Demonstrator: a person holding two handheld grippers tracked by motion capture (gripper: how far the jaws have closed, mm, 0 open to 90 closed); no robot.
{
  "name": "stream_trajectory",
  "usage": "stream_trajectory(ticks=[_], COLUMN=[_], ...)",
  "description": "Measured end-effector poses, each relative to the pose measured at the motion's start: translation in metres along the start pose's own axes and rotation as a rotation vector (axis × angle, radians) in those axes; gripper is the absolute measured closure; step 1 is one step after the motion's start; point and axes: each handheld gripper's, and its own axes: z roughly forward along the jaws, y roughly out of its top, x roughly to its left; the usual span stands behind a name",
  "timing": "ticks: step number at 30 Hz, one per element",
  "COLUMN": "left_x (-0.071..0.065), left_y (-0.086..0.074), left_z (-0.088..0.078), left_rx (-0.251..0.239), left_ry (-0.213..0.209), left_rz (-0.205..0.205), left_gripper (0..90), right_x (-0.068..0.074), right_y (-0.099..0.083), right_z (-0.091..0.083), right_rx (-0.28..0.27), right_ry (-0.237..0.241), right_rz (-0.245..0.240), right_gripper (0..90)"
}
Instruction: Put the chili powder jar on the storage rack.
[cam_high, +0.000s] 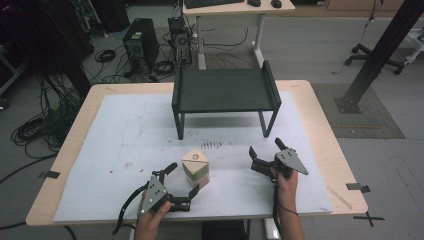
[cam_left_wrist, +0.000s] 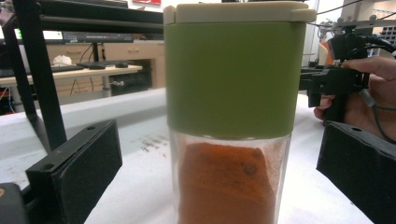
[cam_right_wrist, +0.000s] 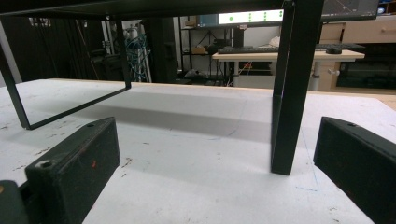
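Both forearms are extended from table's near edge. Left gripper (cam_high: 184, 181) is spread wide around green-lidded spice jar (cam_high: 195, 167), untouched, on white mat (cam_high: 100, 150). Right gripper (cam_high: 265, 151) is held agape toward black shelf (cam_high: 225, 90).

A lab: computer towers (cam_high: 141, 45) and tangled cables (cam_high: 37, 125) on the floor at ten o'clock, a keyboard desk (cam_high: 235, 7) at twelve.

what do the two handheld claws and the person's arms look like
Both claws, the left claw and the right claw, are black, each with two blocky black jaws with screw holes and faint reddish specks. Each carries a grey three-cornered plate with small dark dots on top and trails a black cable. The forearms are bare, with no sleeves in sight.
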Motion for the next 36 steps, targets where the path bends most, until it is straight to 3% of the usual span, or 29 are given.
stream_trajectory(ticks=[36], left_x=[0.000], left_y=[0.000], left_z=[0.024], left_rx=[0.000], left_ry=[-0.052], left_rz=[-0.007], left_gripper=[0.2], right_x=[-0.001], right_y=[0.000], right_z=[0.000], right_rx=[-0.001], right_ry=[0.004], right_rz=[0.003], right_gripper=[0.1])
